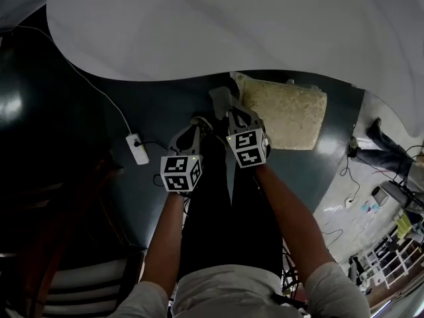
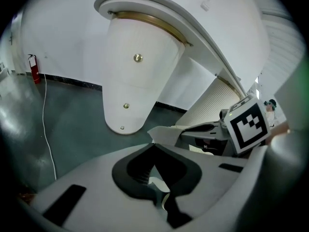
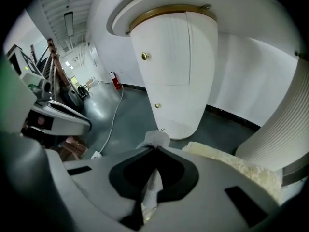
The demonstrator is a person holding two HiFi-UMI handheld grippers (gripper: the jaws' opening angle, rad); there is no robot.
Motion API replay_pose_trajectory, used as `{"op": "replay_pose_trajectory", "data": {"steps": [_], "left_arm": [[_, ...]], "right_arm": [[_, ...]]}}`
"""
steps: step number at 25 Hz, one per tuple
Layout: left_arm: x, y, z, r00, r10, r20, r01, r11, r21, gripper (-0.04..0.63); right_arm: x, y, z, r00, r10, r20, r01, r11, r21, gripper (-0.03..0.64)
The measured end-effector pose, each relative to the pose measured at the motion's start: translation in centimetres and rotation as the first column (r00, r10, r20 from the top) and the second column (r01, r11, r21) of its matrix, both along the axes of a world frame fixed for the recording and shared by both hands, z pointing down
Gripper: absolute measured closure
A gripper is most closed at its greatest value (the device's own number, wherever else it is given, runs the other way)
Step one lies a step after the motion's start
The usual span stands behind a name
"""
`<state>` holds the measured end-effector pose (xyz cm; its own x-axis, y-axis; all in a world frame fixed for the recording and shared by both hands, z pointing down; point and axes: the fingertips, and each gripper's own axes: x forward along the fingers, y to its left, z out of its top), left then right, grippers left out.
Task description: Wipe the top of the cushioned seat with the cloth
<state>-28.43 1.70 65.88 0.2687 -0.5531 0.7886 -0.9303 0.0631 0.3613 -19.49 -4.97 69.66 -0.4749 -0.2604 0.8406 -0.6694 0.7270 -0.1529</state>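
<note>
Short of the cream cushioned seat (image 1: 285, 111), your left tongs (image 2: 154, 144) and right tongs (image 3: 154, 149) clench the pale grey cloth (image 3: 153, 139); thin pinches could let it drop.

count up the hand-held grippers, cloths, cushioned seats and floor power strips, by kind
hand-held grippers: 2 (left hand-held gripper, right hand-held gripper)
cloth: 1
cushioned seat: 1
power strip: 1
total: 5

The cushioned seat (image 1: 285, 114) is set on the floor (image 1: 165, 105) beside the table (image 1: 232, 25). The power strip (image 1: 137, 148) is laid to its left.
</note>
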Motion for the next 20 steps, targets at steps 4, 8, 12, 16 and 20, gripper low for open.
{"op": "replay_pose_trajectory", "data": {"steps": [4, 8, 12, 16, 20], "left_arm": [[1.5, -1.0, -0.3, 1.000, -0.003, 0.000, 0.003, 1.000, 0.013, 0.581], [2.8, -1.4, 0.0, 1.000, -0.011, 0.000, 0.011, 1.000, 0.014, 0.581], [4.3, -1.0, 0.6, 1.000, -0.010, -0.005, 0.010, 1.000, -0.007, 0.581], [5.4, -1.4, 0.8, 1.000, 0.006, -0.003, -0.006, 1.000, -0.011, 0.581], [7.0, -2.5, 0.7, 1.000, 0.028, 0.000, -0.028, 1.000, -0.008, 0.581]], "right_arm": [[3.8, -2.4, 1.9, 0.996, 0.051, -0.068, -0.050, 0.999, 0.012, 0.603], [7.0, -3.9, 3.2, 0.990, 0.091, -0.109, -0.091, 0.996, 0.006, 0.603], [8.5, -4.7, 3.3, 0.990, 0.091, -0.108, -0.091, 0.996, 0.010, 0.603], [9.5, -5.1, 3.4, 0.989, 0.102, -0.107, -0.101, 0.995, 0.016, 0.603], [11.0, -5.5, 3.5, 0.989, 0.109, -0.104, -0.109, 0.994, 0.008, 0.603]]}}
